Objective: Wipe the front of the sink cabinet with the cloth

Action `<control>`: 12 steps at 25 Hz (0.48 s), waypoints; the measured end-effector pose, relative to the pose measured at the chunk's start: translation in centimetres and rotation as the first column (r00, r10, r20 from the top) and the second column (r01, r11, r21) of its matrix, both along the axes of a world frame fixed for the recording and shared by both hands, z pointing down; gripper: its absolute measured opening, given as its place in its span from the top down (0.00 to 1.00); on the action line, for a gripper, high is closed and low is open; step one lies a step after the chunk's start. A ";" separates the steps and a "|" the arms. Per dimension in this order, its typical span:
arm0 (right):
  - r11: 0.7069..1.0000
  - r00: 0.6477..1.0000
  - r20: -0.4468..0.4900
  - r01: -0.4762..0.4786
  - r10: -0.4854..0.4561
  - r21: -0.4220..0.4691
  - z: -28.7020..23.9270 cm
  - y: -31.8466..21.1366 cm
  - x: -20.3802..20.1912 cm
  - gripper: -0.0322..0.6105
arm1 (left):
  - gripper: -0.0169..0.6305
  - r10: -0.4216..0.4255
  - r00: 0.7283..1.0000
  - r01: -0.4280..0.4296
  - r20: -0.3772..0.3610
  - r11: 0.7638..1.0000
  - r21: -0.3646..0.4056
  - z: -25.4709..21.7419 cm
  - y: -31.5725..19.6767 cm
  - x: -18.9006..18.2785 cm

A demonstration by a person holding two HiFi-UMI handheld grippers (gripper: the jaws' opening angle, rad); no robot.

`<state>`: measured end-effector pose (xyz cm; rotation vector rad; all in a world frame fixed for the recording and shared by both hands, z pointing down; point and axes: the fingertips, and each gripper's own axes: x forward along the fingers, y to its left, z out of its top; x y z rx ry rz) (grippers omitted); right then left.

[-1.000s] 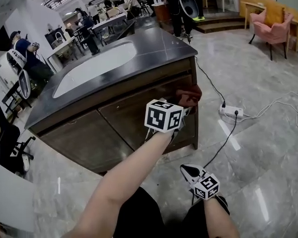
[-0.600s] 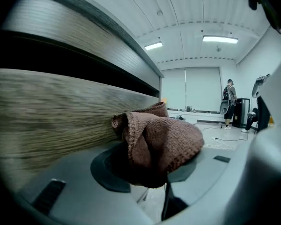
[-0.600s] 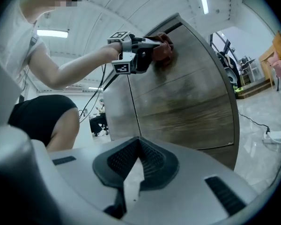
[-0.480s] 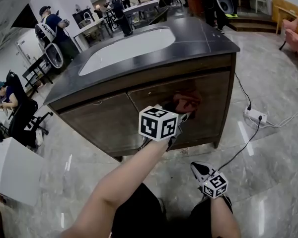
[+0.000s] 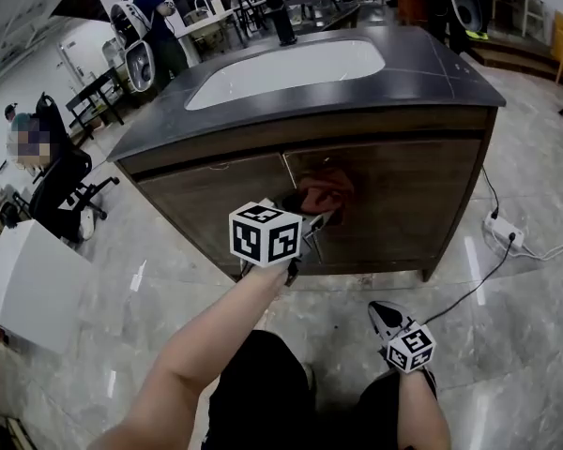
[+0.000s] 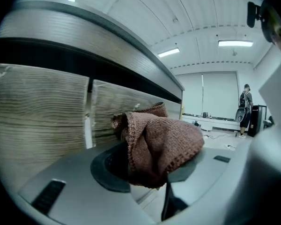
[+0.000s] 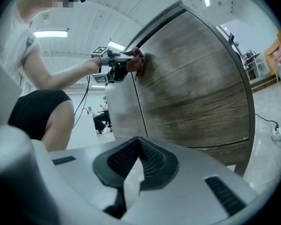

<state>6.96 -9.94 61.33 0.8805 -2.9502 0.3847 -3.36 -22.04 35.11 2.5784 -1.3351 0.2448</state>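
Observation:
The dark wooden sink cabinet (image 5: 216,209) stands ahead with a white basin (image 5: 291,68) set in its black top. My left gripper (image 5: 310,221) is shut on a reddish-brown cloth (image 5: 321,193) and presses it against the right-hand door (image 5: 403,200), close to the seam between the two doors. In the left gripper view the bunched cloth (image 6: 154,144) fills the jaws, right beside the wood-grain door front (image 6: 37,116). My right gripper (image 5: 385,319) hangs low by my knee, shut and empty. From the right gripper view the cloth (image 7: 136,60) shows against the cabinet front (image 7: 196,88).
A white power strip (image 5: 502,232) and its black cable (image 5: 460,293) lie on the marble floor right of the cabinet. A white box (image 5: 23,284) stands at the left. People, chairs and tables fill the room behind the cabinet.
My left gripper has carried the cloth leftwards across the cabinet front, from near the right edge to the seam between the doors. The right gripper has stayed low.

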 end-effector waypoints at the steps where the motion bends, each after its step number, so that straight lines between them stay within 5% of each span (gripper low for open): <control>1: 1.000 1.000 -0.001 -0.001 0.001 0.004 0.0 -0.1 0.1 0.93 | 0.74 -0.008 1.000 0.008 0.002 1.000 -0.006 0.3 0.1 -0.9; 8: 1.000 0.999 -0.033 0.013 -0.012 0.017 0.3 0.4 -0.1 0.93 | 0.74 -0.079 0.995 0.080 0.061 0.996 -0.024 2.5 1.8 -7.0; 12: 1.000 0.999 -0.039 0.022 -0.022 0.019 0.3 0.2 -0.1 0.93 | 0.74 -0.079 0.994 0.082 0.076 0.996 -0.039 3.7 1.7 -7.1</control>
